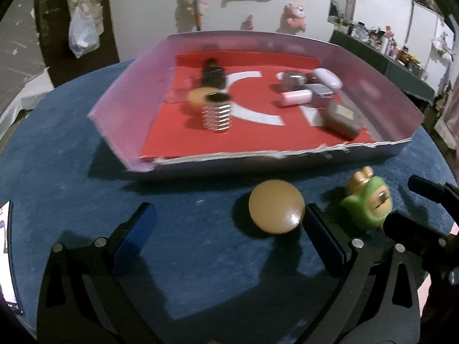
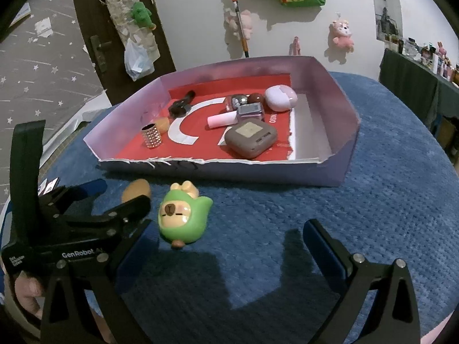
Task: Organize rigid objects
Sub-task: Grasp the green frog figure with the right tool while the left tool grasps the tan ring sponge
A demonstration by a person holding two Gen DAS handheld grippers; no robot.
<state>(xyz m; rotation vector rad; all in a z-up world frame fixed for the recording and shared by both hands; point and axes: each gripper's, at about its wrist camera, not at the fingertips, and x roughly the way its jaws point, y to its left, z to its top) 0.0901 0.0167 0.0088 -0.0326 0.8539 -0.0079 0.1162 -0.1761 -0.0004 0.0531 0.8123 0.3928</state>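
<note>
Both claws gape wide, empty. The tan ball [image 1: 276, 206] sits on the bench before the tray [image 1: 287, 159], just beside the left claw [image 1: 229, 223]; smooth, likely slippery, grip across its middle.

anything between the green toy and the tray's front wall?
Nothing: right wrist view shows only bare blue cloth between the green toy and the tray front wall. The tan disc sits off to the side.

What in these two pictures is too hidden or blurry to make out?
- Tan ball, right wrist view: half hidden behind the left tool.
- Items in the box, left wrist view: motion blur smears the dark bottle.
- Shelf clutter, left wrist view: too small.
- Bright screen, left wrist view: cut off by the edge.
</note>
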